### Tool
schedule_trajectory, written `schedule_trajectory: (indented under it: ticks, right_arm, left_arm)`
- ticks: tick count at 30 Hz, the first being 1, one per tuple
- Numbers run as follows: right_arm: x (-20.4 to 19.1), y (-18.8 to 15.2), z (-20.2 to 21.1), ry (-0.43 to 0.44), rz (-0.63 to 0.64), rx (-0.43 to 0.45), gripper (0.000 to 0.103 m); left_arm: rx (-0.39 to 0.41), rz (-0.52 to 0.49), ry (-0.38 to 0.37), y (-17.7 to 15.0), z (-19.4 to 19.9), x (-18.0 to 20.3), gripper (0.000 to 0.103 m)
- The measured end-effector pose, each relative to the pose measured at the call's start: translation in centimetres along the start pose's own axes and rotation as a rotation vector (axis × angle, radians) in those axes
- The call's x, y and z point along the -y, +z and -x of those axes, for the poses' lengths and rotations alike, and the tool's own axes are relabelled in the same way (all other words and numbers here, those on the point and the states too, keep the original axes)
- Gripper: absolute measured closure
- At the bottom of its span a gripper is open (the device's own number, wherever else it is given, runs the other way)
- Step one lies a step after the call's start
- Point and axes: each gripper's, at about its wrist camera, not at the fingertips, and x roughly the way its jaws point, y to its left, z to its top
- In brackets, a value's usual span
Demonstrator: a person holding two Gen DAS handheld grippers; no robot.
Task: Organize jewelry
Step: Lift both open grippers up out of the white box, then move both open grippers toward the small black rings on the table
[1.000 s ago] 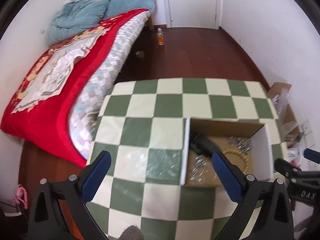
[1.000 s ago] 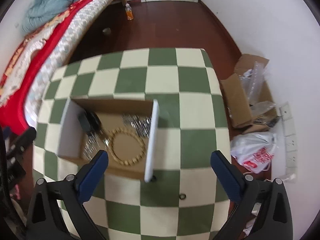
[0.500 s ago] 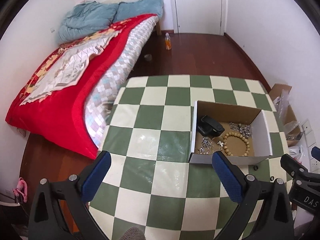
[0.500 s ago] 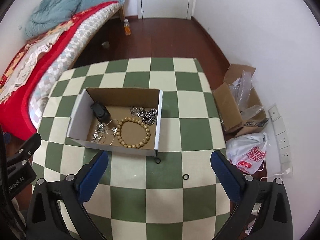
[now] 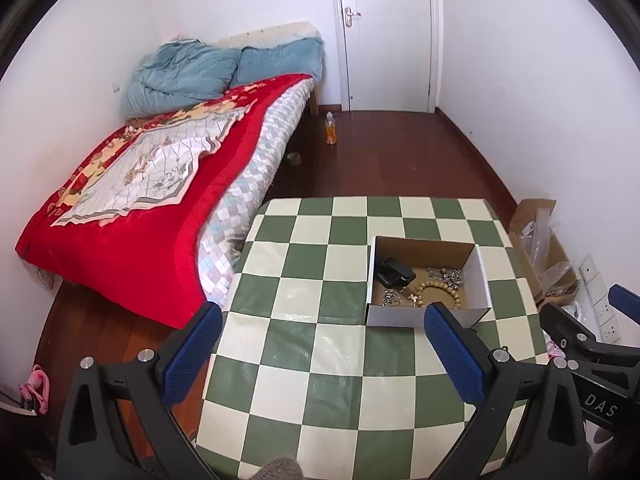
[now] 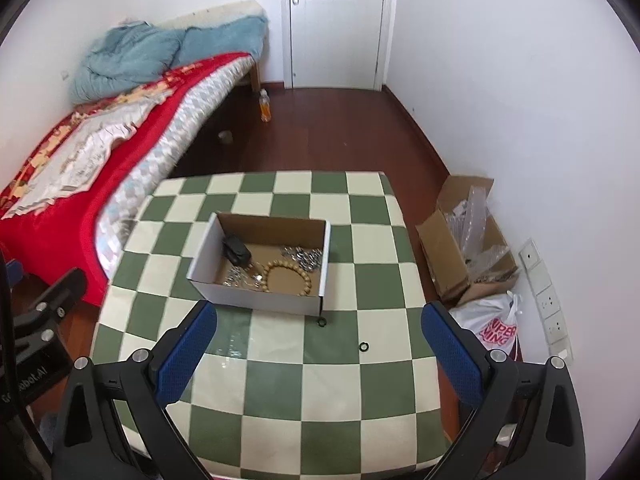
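The bed (image 6: 92, 160) flanks the checkered surface (image 6: 280, 380), which carries an open box (image 6: 256, 296). Both claws, left (image 5: 320, 356) and right (image 6: 316, 356), hover spread wide and empty. In the box lie a bead bracelet (image 6: 286, 276), silver chains (image 6: 304, 256) and a black clip (image 6: 236, 250); two black rings (image 6: 363, 347) sit just outside
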Motion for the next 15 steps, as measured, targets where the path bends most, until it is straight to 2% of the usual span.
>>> schedule_trajectory:
  ticks: [5, 9, 10, 13, 15]
  right_arm:
    - [0.3, -0.8, 1.4, 0.057, -0.033, -0.002, 0.0]
    - [2.6, -2.2, -0.1, 0.047, -0.089, -0.046, 0.001]
    - [3.4, -2.6, -0.9, 0.039, -0.104, -0.062, 0.004]
    - [5.9, -3.7, -3.6, 0.016, -0.154, -0.114, 0.024]
    - [7.9, -4.6, -5.7, 0.011, -0.186, -0.143, 0.032]
  left_arm:
    - [0.021, 0.018, 0.002, -0.4, 1.3, 0.0, 0.0]
    - [0.019, 0.003, 0.037, -1.3, 0.3, 1.1, 0.0]
    - [0.018, -0.003, 0.044, -1.6, -0.3, 1.6, 0.0]
    - [-0.02, -0.02, 0.051, -2.6, -2.8, 3.3, 0.0]
    - [-0.038, -0.032, 0.069, -3.4, -4.6, 4.7, 0.0]
